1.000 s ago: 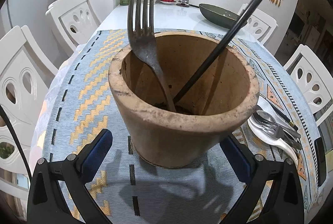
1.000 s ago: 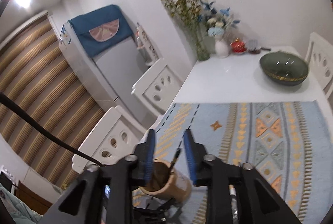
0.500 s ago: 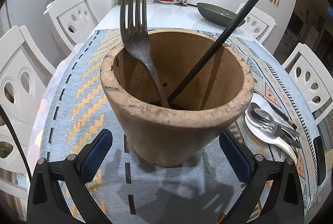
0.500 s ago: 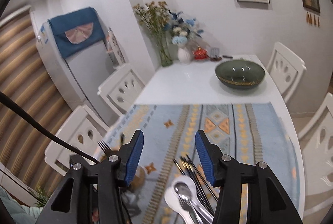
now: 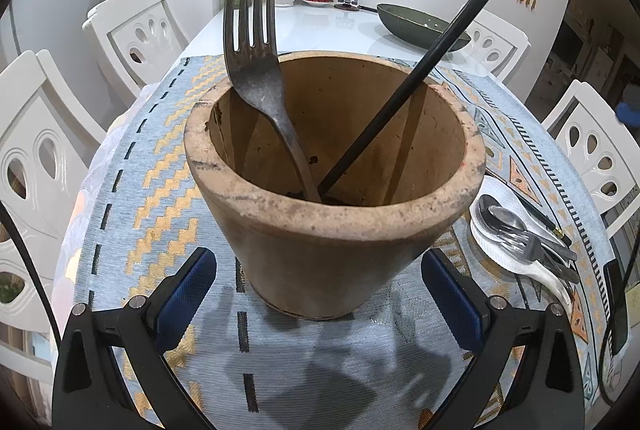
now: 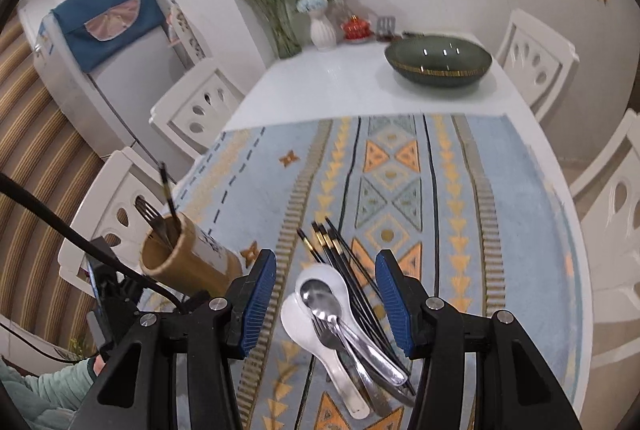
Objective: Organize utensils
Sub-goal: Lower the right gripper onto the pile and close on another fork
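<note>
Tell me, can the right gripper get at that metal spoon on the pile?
Probably yes: the right gripper is open above the pile, the metal spoon lies on top between its fingers, with nothing covering it.

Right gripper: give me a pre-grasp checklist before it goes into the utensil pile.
1. Right gripper open and empty: ok; its jaws have just been opening.
2. Pile between the pads, untouched: ok. Metal spoon and fork lie on the white spoons, chopsticks alongside.
3. One utensil isolated for a clean pinch: not ok, they overlap.
4. Pot upright with room: ok; it holds one fork and one chopstick.
5. Left gripper steadying the pot: not ok; its jaws stand open either side, not touching.
</note>
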`<state>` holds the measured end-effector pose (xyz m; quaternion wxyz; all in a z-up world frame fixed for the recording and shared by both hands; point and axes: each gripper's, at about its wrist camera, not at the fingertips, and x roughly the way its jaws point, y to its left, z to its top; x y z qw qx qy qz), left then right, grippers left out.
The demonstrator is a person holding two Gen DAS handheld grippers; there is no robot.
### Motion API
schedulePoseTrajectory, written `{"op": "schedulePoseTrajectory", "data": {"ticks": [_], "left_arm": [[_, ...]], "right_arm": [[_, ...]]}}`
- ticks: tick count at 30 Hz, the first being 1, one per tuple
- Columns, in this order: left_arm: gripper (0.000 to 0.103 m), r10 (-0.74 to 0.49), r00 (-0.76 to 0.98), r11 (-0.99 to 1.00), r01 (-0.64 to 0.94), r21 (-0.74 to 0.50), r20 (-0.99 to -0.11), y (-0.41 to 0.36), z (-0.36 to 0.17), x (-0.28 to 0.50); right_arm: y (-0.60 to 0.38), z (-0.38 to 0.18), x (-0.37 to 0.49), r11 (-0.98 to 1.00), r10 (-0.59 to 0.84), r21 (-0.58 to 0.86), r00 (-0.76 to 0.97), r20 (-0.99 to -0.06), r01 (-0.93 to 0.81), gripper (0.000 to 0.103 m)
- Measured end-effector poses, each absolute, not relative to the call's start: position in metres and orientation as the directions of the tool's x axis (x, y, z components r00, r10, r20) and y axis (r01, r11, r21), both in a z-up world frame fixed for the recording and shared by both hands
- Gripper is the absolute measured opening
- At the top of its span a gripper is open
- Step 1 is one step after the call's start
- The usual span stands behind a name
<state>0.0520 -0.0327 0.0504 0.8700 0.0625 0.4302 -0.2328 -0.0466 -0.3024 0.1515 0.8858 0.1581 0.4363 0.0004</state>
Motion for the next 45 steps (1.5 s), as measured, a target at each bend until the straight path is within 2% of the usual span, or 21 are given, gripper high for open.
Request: {"op": "schedulePoseTrajectory", "data": {"ticks": [6,18,27,29,31,38,39,40,45], "left_arm": [[0.102,-0.352,0.516,0.883,0.459,-0.096,-0.781,-0.032,0.049,0.053],[0.102,-0.352,0.512,0.884,0.457,-0.099,-0.783,-0.031,0.046,0.056],[0.102,-0.348,0.512,0.886,0.453,-0.098,-0.785,-0.031,0.046,0.057],[0.102,-0.347,0.512,0.888,0.448,-0.1,-0.786,-0.03,0.046,0.058],[0.102,-0.346,0.512,0.889,0.446,-0.102,-0.786,-0.029,0.045,0.059],[0.102,-0.343,0.511,0.89,0.444,-0.1,-0.788,-0.028,0.045,0.06],[0.102,-0.344,0.511,0.89,0.444,-0.101,-0.788,-0.028,0.045,0.061],[0.102,-0.344,0.51,0.89,0.444,-0.101,-0.789,-0.028,0.045,0.061],[0.102,-0.343,0.508,0.889,0.447,-0.099,-0.79,-0.029,0.043,0.06]], "right_arm": [[-0.306,0.123,-0.041,0.946,0.146,0.28,0.56,-0.816,0.161,0.05],[-0.278,0.08,-0.027,0.964,0.18,0.247,0.43,-0.885,0.103,0.05],[-0.241,0.037,0.005,0.99,0.111,0.13,0.298,-0.948,0.045,0.049],[-0.236,0.031,0.01,0.993,0.098,0.112,0.282,-0.954,0.032,0.046],[-0.232,0.022,0.017,0.996,0.073,0.083,0.253,-0.965,0.028,0.036],[-0.237,0.013,0.026,0.996,0.038,0.058,0.245,-0.969,0.074,0.025],[-0.24,0.014,0.026,0.994,0.048,0.071,0.245,-0.968,0.087,0.016],[-0.245,0.014,0.027,0.989,0.078,0.105,0.245,-0.966,0.101,0.011],[-0.26,0.022,0.024,0.978,0.109,0.151,0.271,-0.956,0.14,0.008]]}}
